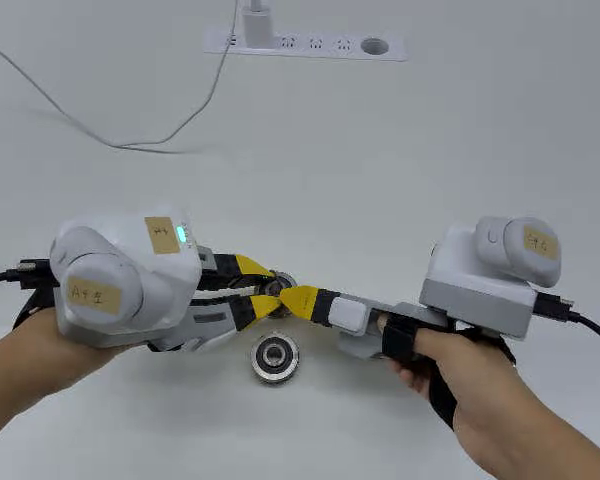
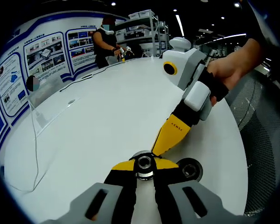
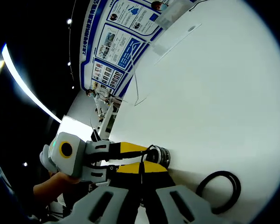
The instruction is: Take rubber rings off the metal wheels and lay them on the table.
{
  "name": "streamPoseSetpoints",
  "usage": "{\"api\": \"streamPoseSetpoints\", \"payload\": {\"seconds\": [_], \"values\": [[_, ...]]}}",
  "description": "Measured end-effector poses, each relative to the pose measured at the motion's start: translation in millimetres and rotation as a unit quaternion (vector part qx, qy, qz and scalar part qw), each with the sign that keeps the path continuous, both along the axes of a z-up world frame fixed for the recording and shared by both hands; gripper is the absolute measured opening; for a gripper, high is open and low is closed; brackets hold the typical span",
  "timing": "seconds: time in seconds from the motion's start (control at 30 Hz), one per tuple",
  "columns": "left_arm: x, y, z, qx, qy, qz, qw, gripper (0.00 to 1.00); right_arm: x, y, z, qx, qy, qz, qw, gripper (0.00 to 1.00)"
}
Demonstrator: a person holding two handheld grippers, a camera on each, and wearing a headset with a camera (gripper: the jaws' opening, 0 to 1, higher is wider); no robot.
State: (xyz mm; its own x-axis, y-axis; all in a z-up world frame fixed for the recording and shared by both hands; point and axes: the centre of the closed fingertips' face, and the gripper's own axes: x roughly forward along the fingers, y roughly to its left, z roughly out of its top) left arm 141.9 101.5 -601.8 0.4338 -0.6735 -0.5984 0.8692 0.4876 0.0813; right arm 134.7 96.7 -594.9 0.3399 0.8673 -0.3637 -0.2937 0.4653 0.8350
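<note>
Lying nearest the person on the white surface [image 1: 380, 150] is a small round metal wheel with a black rubber rim [image 1: 275, 357], flat on its side and just in front of the two tools. Beyond it, the left tongs [image 1: 262, 290], yellow-tipped and carried on a white body in the left hand [image 1: 30, 350], are clamped on a second small silver metal wheel [image 2: 144, 164], held just above the surface. The right tongs [image 3: 141, 167], held in the right hand [image 1: 480, 390], come in from the other side and meet that wheel. Their yellow tips are pressed together on a thin black rubber ring [image 3: 150, 149], which loops from the tips back to the wheel's edge. In the right gripper view another thin black loop [image 3: 219, 189] lies flat on the surface beside these tongs. Farther back a thin grey cable [image 1: 130, 140] curves across the surface to a white power strip [image 1: 305, 43] at its far edge. In the left gripper view a person [image 2: 105, 39] stands beyond the surface, near blue-and-white wall posters [image 2: 79, 44].
</note>
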Motion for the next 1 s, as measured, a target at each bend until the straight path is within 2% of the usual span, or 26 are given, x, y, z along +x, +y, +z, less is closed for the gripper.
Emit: {"api": "streamPoseSetpoints", "payload": {"seconds": [0.13,0.3,0.5,0.73,0.83,0.93,1.0], "values": [[1.0,1.9,-0.2,-0.007,0.006,0.012,0.9999,0.14,3.0,-1.4,-1.9,-0.002,0.01,-0.016,0.9998,0.01],[-1.0,5.5,1.9,0.003,0.003,0.014,0.9999,0.15,4.8,-1.0,-1.8,-0.001,0.014,-0.023,0.9996,0.01],[-0.3,15.3,16.5,-0.019,-0.003,0.042,0.9989,0.16,8.2,3.8,1.6,0.004,0.014,-0.029,0.9995,0.01],[-2.0,29.9,29.9,-0.027,-0.012,0.067,0.9973,0.16,8.9,6.9,6.5,0.011,0.013,-0.033,0.9993,0.01],[-2.9,34.0,34.6,-0.025,-0.018,0.075,0.9967,0.17,9.9,7.1,10.9,0.018,0.01,-0.035,0.9992,0.01],[-0.8,35.6,42.1,-0.041,-0.023,0.092,0.9947,0.18,11.9,7.7,20.1,0.045,0.017,-0.046,0.9978,0.01],[-0.6,35.6,46.4,-0.05,-0.024,0.097,0.9937,0.19,12.4,3.0,23.8,0.05,0.018,-0.054,0.9971,0.01]]}}
